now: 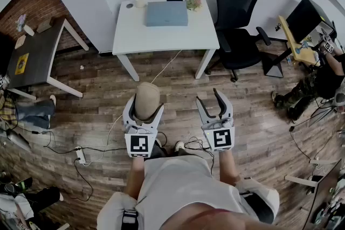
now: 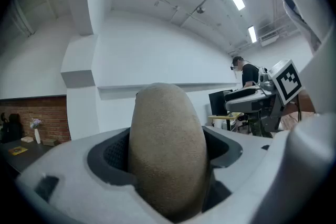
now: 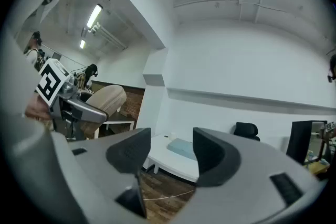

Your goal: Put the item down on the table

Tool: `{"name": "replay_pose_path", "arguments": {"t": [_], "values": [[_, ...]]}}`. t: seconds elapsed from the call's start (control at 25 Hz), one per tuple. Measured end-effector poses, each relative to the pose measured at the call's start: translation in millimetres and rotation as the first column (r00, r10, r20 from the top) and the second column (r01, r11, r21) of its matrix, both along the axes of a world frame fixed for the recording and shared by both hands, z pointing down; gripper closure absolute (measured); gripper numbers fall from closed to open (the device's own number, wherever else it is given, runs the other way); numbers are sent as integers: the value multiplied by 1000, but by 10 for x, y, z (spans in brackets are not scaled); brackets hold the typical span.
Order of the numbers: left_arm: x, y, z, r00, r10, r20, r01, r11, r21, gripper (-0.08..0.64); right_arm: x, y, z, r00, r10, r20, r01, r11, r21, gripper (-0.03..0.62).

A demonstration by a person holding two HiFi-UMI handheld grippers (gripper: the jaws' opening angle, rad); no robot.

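A tan, egg-shaped item [image 1: 146, 99] stands upright in my left gripper [image 1: 144, 109], which is shut on its lower part; it is held in the air above the wood floor. Up close in the left gripper view, the item [image 2: 167, 144] fills the gap between both dark pads. My right gripper [image 1: 211, 103] is beside it to the right, open with nothing in it. The right gripper view shows the gap of the right gripper [image 3: 168, 152] empty, and the item [image 3: 107, 101] off to the left. The white table [image 1: 161, 35] stands ahead, well beyond both grippers.
On the table lie a grey-blue laptop [image 1: 166, 13], a cup [image 1: 139, 1] and a small plant [image 1: 193, 2]. A black office chair [image 1: 237, 13] stands at its right. A dark table [image 1: 32, 56] is at left. Cables and a power strip [image 1: 81, 156] lie on the floor.
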State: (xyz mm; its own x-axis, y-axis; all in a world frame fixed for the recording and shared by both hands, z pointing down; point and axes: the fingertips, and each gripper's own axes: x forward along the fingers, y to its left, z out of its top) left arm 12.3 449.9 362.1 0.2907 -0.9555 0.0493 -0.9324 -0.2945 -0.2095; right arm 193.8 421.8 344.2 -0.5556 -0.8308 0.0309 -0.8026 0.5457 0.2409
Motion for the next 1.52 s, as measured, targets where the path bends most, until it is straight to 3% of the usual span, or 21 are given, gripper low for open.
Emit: {"name": "replay_pose_path", "arguments": {"t": [0.28, 0.72, 1.36, 1.52], "values": [[302, 222, -80, 999, -42, -22, 42, 999, -2, 170, 254, 190, -44, 998, -35, 48, 36, 999, -11, 313], [296, 78, 16, 996, -80, -23, 81, 997, 6, 170, 277, -57, 37, 996, -40, 74, 41, 999, -11, 304], [-186, -898, 34, 998, -31, -54, 32, 999, 15, 170, -263, -876, 108, 999, 9, 47, -7, 1000, -24, 305], [-323, -1153, 36, 1000, -3, -23, 4, 999, 43, 170, -420, -1089, 121, 999, 22, 41, -21, 999, -29, 305]]}}
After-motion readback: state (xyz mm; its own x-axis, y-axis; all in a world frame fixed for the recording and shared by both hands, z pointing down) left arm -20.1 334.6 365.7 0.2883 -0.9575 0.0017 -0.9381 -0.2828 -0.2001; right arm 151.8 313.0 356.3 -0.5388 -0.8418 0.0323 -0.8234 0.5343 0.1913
